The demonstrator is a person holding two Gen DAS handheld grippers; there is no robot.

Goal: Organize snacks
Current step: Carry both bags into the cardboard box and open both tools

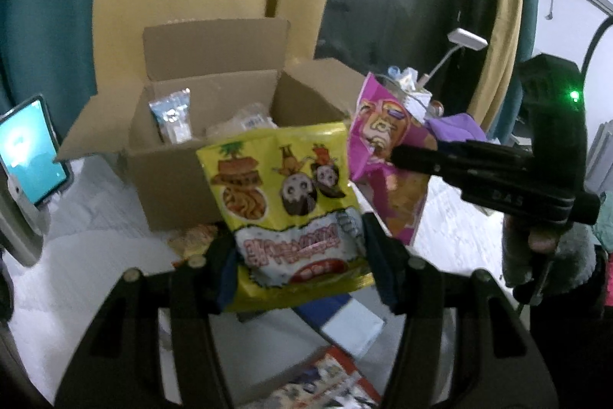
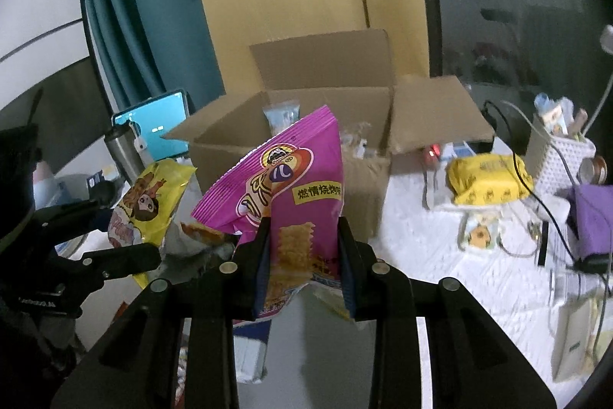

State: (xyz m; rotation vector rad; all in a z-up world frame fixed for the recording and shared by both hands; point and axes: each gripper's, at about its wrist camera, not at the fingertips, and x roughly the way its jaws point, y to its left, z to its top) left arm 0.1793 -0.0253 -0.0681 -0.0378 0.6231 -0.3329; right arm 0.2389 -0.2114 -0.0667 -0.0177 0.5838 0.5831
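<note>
Yellow snack bag (image 1: 285, 202) sits clamped between the fingers of the left gripper (image 1: 295, 255), held up off the white table (image 1: 88, 255), just in front of the open cardboard box (image 1: 180, 175). Right gripper (image 2: 302, 259) is squeezed onto a pink snack bag (image 2: 291, 186), also lifted, w/ the box behind it. Box already has a couple of clear packets inside. Tablet (image 1: 30, 152) stands left of the box; a yellow pack (image 2: 490, 183) lies on the table to its right.
</note>
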